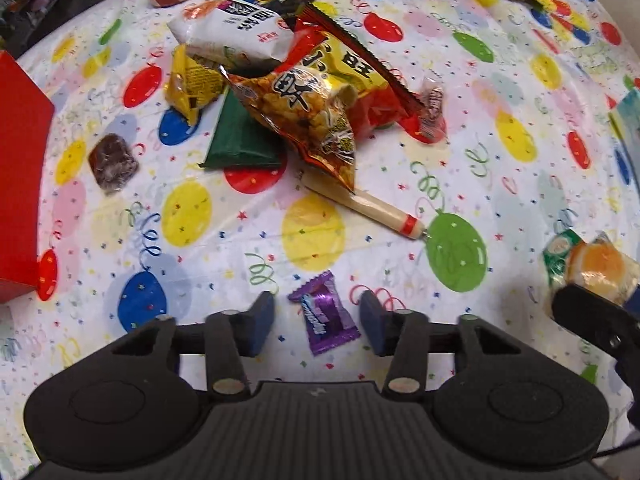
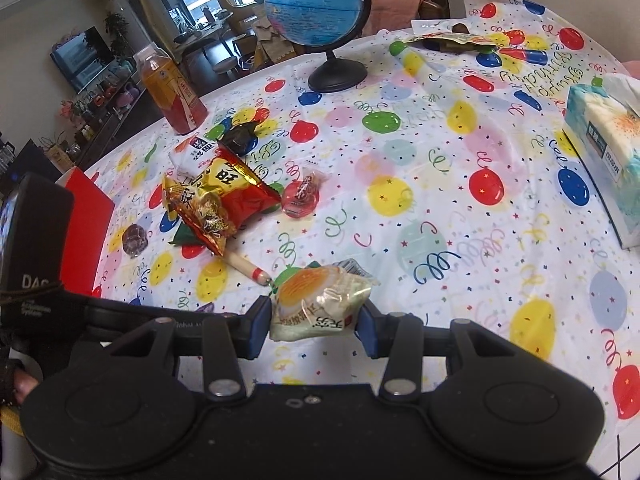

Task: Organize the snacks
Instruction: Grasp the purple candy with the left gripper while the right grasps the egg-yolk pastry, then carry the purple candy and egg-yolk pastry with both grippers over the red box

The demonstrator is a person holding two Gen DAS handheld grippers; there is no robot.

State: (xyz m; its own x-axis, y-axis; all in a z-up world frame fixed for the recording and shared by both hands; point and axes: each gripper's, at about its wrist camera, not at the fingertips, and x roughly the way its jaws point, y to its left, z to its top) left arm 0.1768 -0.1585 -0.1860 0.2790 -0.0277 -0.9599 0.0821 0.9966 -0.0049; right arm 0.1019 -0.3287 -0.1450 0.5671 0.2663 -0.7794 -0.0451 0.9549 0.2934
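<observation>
A purple wrapped candy (image 1: 326, 314) lies flat on the balloon-print tablecloth (image 1: 460, 160), between the fingers of my left gripper (image 1: 316, 320). The pads stand clear of it on both sides, so that gripper is open. My right gripper (image 2: 314, 330) is shut on a pale snack pack with an orange picture (image 2: 320, 304) and holds it just above the cloth. The same pack (image 1: 596, 276) shows at the right edge of the left wrist view. A pile of snack bags (image 1: 304, 92) lies farther back, with a sausage stick (image 1: 380, 212) poking out from under it.
A red box (image 1: 20, 184) stands at the left. Near the pile lie a dark brown candy (image 1: 113, 162), a green packet (image 1: 240, 136) and a small wrapped sweet (image 1: 434, 104). At the back are a globe (image 2: 316, 8) and a drink bottle (image 2: 172, 88), with a tissue box (image 2: 608, 152) at the right.
</observation>
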